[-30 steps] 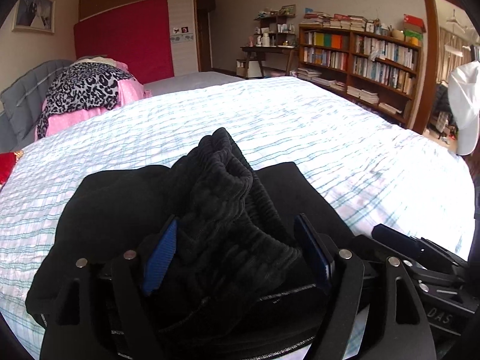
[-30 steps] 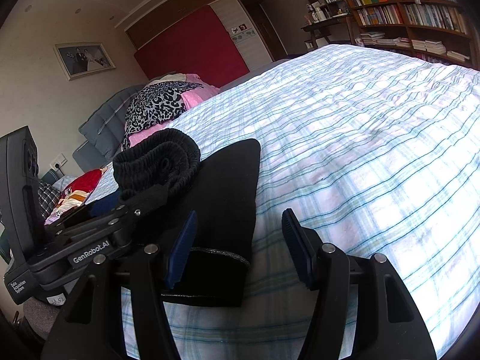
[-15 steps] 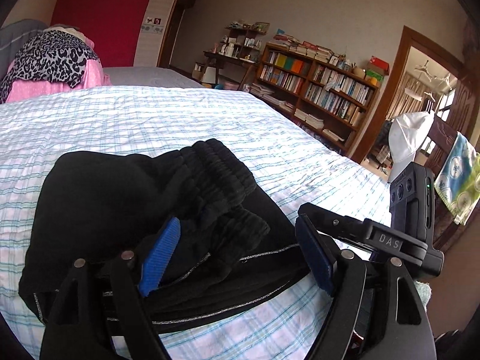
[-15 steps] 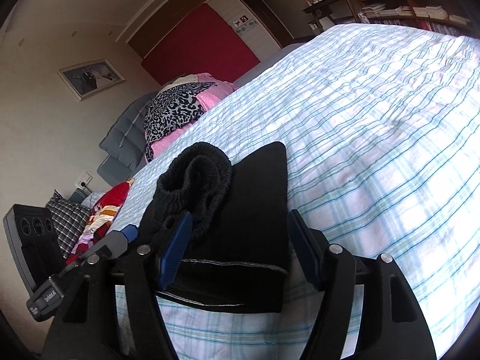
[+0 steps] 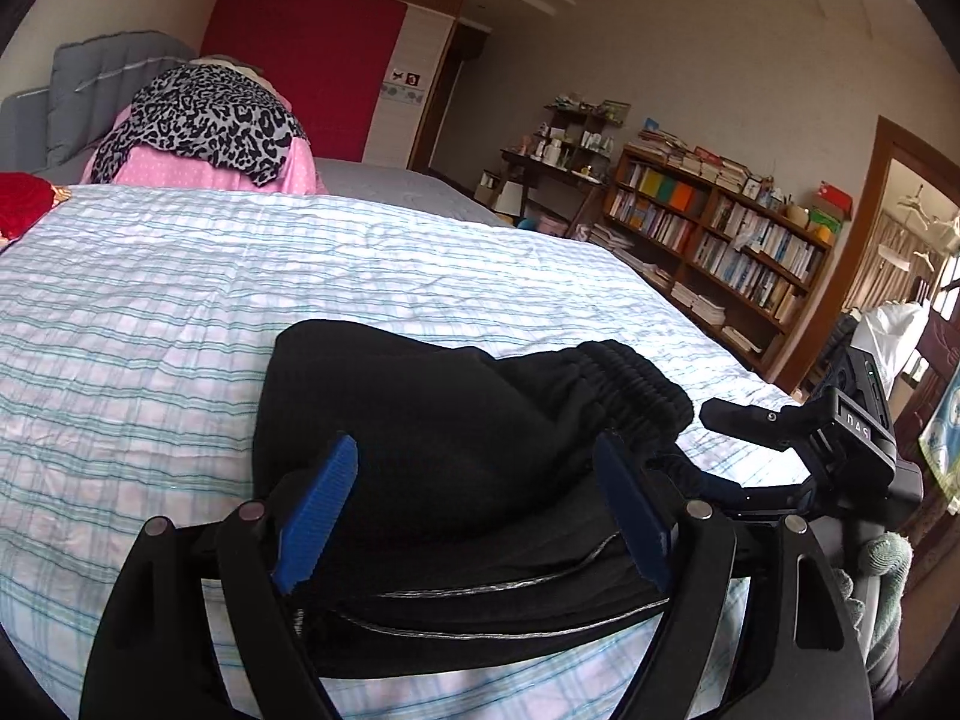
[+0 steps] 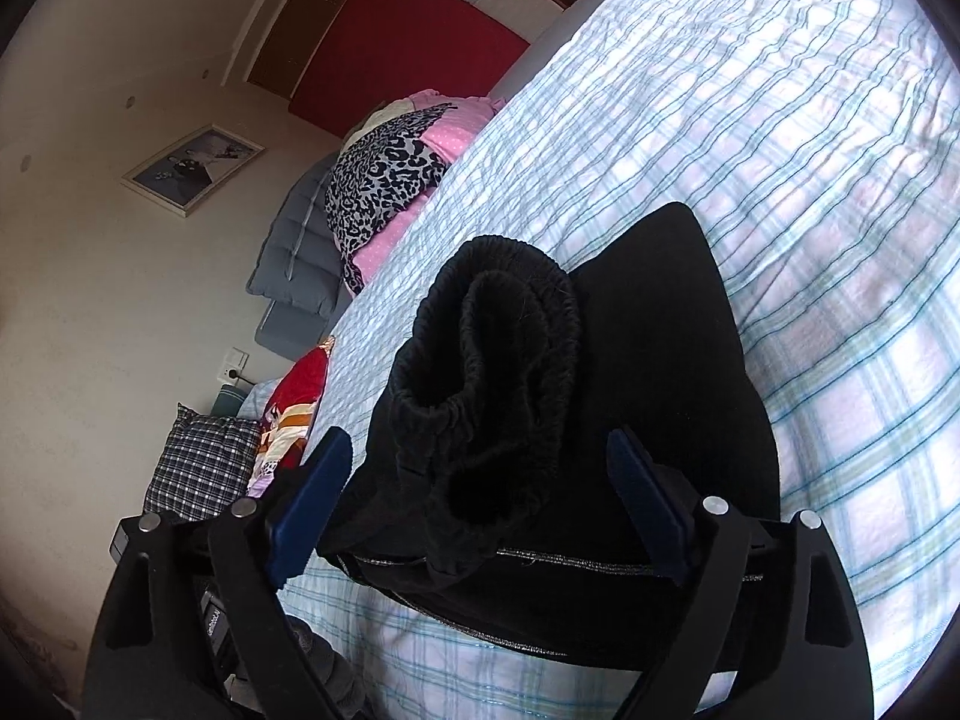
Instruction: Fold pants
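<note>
Both grippers have drawn back from the black pants, which lie folded near the edge of the plaid bedspread. Left gripper stands spread, pads apparently clear of the cloth. Right gripper is opening, the ribbed waistband between its jaws, seemingly untouched.
</note>
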`<state>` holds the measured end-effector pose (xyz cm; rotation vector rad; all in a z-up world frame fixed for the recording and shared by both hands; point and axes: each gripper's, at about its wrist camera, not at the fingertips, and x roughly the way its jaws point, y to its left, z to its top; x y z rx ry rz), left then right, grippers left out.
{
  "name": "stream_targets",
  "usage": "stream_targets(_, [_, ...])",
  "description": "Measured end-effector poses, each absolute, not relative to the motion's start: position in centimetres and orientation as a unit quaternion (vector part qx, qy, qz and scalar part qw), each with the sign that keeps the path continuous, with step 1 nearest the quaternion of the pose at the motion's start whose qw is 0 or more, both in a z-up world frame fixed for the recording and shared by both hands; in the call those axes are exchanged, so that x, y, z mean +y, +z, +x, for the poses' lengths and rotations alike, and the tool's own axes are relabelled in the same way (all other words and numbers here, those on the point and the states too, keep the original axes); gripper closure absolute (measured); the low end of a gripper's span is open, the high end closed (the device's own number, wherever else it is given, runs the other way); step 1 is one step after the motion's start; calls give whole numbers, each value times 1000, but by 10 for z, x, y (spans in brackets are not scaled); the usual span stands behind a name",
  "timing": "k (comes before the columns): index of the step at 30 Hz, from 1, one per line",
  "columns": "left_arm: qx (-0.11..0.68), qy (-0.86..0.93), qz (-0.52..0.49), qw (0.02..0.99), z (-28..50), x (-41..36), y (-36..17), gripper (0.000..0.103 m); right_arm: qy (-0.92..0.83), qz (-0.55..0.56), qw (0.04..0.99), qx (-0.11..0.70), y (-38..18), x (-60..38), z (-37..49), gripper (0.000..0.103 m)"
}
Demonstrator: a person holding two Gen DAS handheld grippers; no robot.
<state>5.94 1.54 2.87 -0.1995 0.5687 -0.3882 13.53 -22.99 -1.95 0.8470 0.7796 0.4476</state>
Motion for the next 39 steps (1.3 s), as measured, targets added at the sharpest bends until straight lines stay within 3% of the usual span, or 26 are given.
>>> stream_targets(12, [308,-169,-123,928,65,52,2,22,170,341,834,400,-14,-189,161,14])
stream_targets(19, [311,-183,-118,925,66,47,2,22,141,327,838,414,-23,-186,168,61])
stream_targets(22, [311,-184,-116,925,68,46,3,22,155,306,852,395,-13,-184,165,69])
stream_targets(32, [287,-203,-95,931,67,27,23,22,167,248,905,302,32,-203,132,72])
stream_targets(39, [298,-234,-36,925,71,-8,15,22,152,291,884,332,-13,-246,113,72])
